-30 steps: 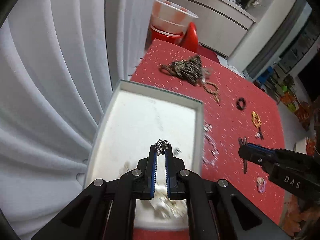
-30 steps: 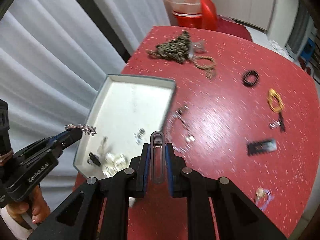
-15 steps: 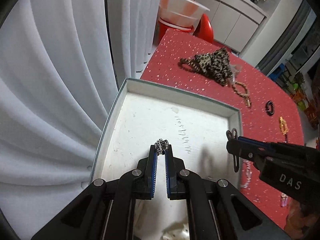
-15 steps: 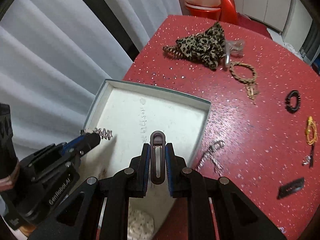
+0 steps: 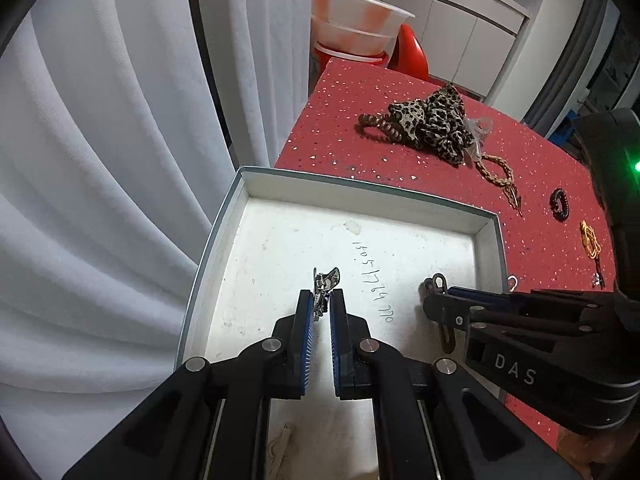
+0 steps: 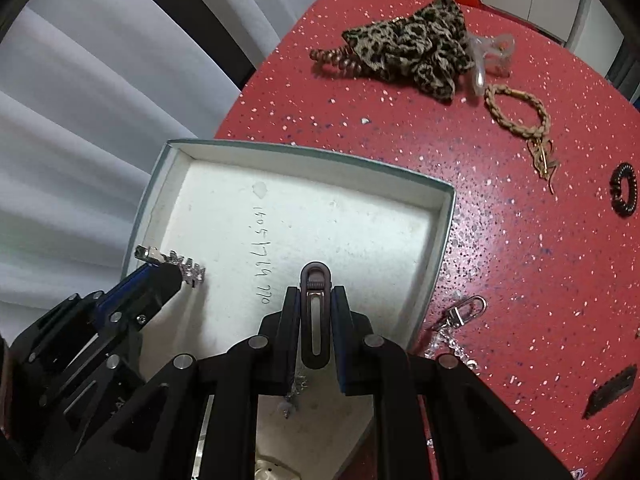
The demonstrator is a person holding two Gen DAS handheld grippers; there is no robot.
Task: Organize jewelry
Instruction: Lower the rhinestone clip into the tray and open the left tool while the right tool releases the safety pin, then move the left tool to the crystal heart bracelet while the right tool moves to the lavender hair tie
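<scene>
Left tool [image 5: 321, 298] clamped tight on small silver rhinestone hair clip [image 5: 325, 280], clip standing just over white floor of shallow grey-rimmed cardboard box [image 5: 362, 184]; contact with floor cannot be told

Right tool [image 6: 315, 300] nearly closed on dark brown slotted metal hair clip [image 6: 315, 312], clip upright between pads, tip over box floor beside handwritten digits; same tool seen from left wrist view at [image 5: 438, 300]

Change over last second: both tools brought down from above red speckled surface [image 6: 500, 240] to inside box outline; box now fills near field of both views. Jaws unchanged throughout, both items carried along

Reading: transport leg looks finished, release into box judged next; neither clip let go yet

Inside box, near edge: a few pale small pieces, blurred, not identified

Just outside box wall on surface: silver lobster-clasp chain [image 6: 464, 314], black toothed comb clip [image 6: 610, 390]

Farther out, unsorted: tan braided cord bracelet [image 6: 516, 114], black spiral hair tie [image 6: 624, 192], leopard-print fabric scrunchie [image 6: 412, 46], clear plastic claw clip [image 6: 490, 54]

Task judged roughly part-way; several pieces left on surface
</scene>
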